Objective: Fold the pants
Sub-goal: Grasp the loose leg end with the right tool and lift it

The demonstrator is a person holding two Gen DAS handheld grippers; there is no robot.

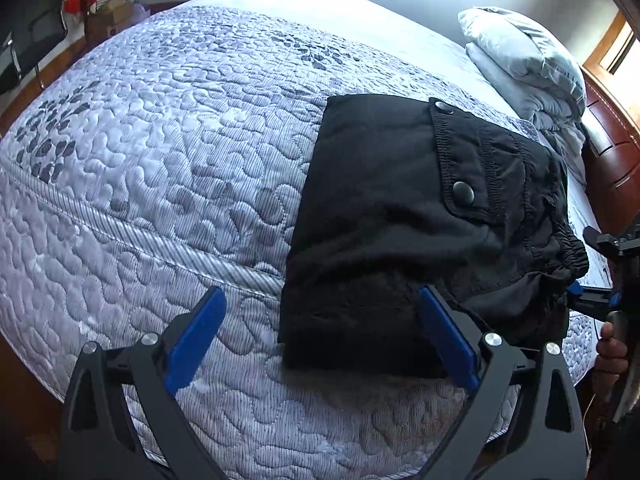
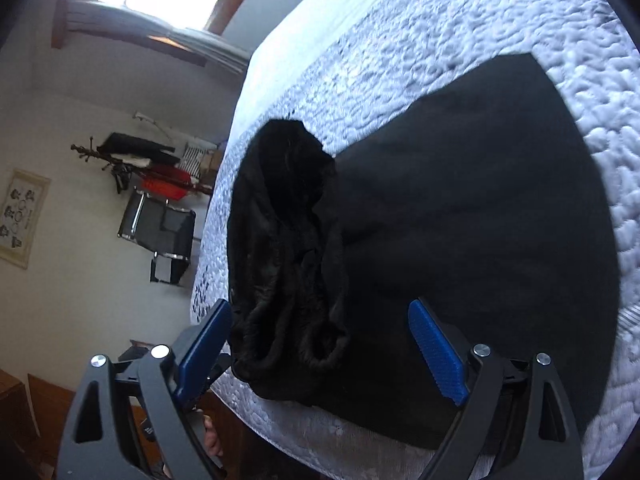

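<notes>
Black pants [image 1: 400, 216] lie folded into a compact rectangle on the quilted bed, pocket flap with snap buttons on top. My left gripper [image 1: 322, 300] is open and empty; its right finger [image 1: 446, 340] rests at the near edge of the pants, the left finger over the quilt. In the right wrist view the pants [image 2: 460, 220] show with the bunched waistband [image 2: 288, 240] at the left. My right gripper [image 2: 320, 312] is open, its fingers standing either side of the waistband end, holding nothing. The right gripper's tip also shows in the left wrist view [image 1: 592, 272].
The grey-white quilted bedspread [image 1: 160, 160] covers the bed. A folded pale duvet [image 1: 528, 64] sits by the wooden headboard [image 1: 612, 152]. A chair [image 2: 164, 232] and clothes rack [image 2: 152, 164] stand beside the bed. The bed edge [image 2: 320, 428] is close below.
</notes>
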